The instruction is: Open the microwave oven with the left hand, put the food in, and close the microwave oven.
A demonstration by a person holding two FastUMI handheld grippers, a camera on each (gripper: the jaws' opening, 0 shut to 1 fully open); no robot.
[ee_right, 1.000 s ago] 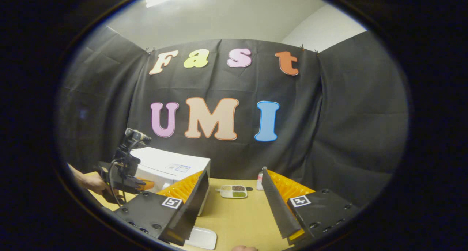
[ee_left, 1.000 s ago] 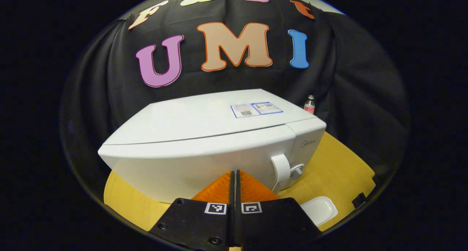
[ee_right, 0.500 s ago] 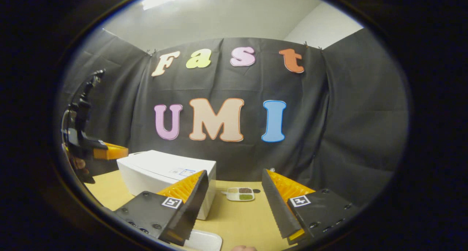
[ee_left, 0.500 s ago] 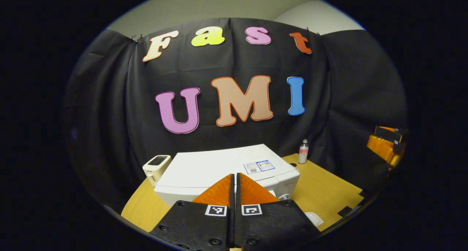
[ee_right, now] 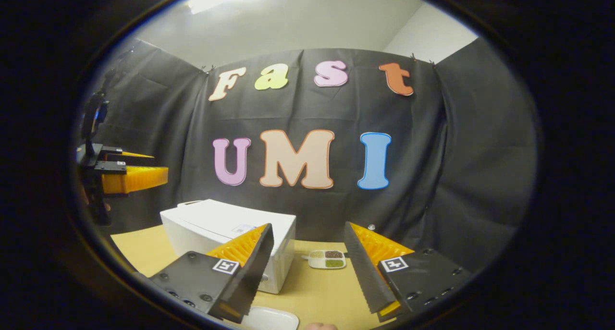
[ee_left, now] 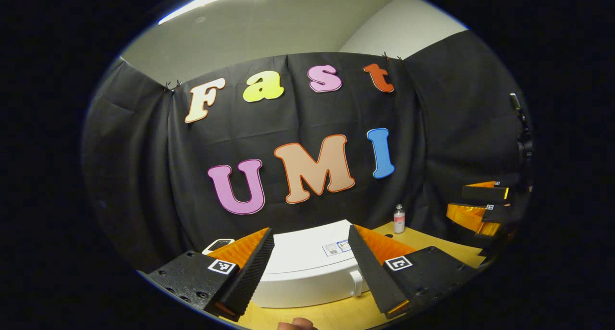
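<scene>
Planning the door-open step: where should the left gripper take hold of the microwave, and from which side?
Grip the white vertical handle at the right end of the microwave oven front. It is a narrow upright bar standing proud of the closed door, so the open left gripper should probably descend and approach the front face head-on, one of its fingers on each side of the bar, then pull.
</scene>
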